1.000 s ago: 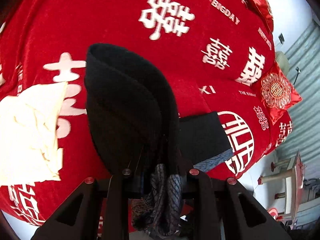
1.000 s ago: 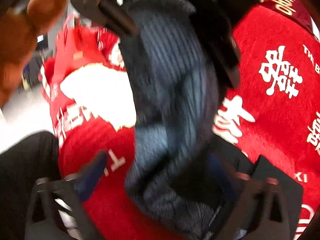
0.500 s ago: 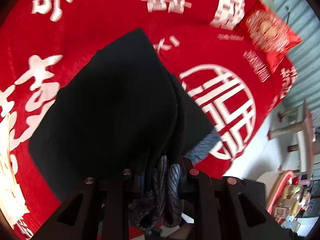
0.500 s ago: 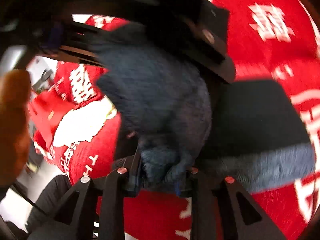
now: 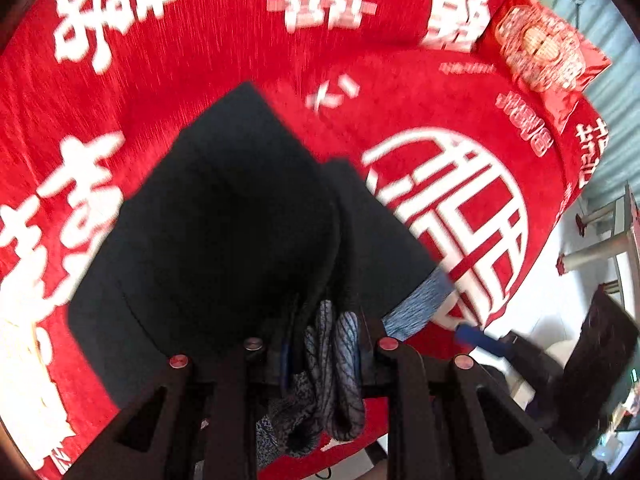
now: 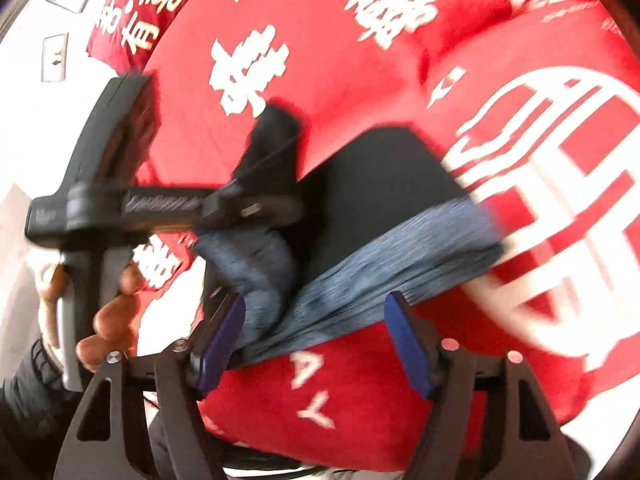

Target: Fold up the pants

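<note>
Both grippers work at the near edge of the dark pants [image 5: 224,216], which lie folded on a red blanket [image 5: 224,64] printed with white characters. Left gripper [image 5: 324,344] has its jaws pressed together on a bunched grey ribbed band of the pants, the fabric pinched between the pads and hanging below them. Just beyond that grip the black cloth spreads away across the blanket in a broad folded slab, its far corner pointing into the red. Right gripper [image 6: 316,332] has its jaws opening: the blue pads [image 6: 408,344] stand apart, with the grey-blue ribbed hem of the pants [image 6: 380,184] lying between them, and the right pad does not press on it. Whether the left pad touches the cloth is blurred. From the right wrist view, the left gripper [image 6: 276,208] reaches in sideways over the pants, held by a hand [image 6: 108,312] at the left. Beyond the pants, a red cushion [image 5: 540,52] sits at the blanket's far edge.
</note>
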`<action>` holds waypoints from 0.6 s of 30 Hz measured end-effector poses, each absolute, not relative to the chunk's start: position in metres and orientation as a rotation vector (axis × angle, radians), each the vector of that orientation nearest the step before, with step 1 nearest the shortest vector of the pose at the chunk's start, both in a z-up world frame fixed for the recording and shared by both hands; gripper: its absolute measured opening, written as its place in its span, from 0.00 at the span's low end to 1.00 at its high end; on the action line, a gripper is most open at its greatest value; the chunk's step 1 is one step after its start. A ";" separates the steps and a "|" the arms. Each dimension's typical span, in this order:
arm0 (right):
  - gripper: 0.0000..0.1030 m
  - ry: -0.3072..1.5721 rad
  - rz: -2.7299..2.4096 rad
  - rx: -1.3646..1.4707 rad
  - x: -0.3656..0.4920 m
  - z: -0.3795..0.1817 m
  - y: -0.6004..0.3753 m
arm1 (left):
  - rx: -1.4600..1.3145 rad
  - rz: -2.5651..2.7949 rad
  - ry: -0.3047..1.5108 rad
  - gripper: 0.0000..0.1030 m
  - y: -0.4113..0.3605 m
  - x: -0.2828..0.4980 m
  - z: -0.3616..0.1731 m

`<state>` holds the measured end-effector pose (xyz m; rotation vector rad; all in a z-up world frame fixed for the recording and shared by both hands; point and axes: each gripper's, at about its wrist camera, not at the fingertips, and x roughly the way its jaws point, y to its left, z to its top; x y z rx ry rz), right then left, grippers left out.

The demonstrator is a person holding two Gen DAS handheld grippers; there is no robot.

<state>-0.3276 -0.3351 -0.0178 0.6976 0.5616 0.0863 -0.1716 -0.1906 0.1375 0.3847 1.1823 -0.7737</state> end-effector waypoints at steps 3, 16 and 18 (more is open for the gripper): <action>0.75 0.577 -0.032 0.568 -0.334 -0.006 -0.362 | 0.354 -0.798 1.117 0.22 -0.189 -0.178 0.170; 0.75 0.582 -0.159 0.511 -0.325 -0.005 -0.414 | 0.389 -0.819 1.262 0.59 -0.241 -0.192 0.080; 0.75 0.590 -0.164 0.498 -0.323 -0.004 -0.416 | 0.355 -0.848 1.230 0.59 -0.237 -0.197 0.098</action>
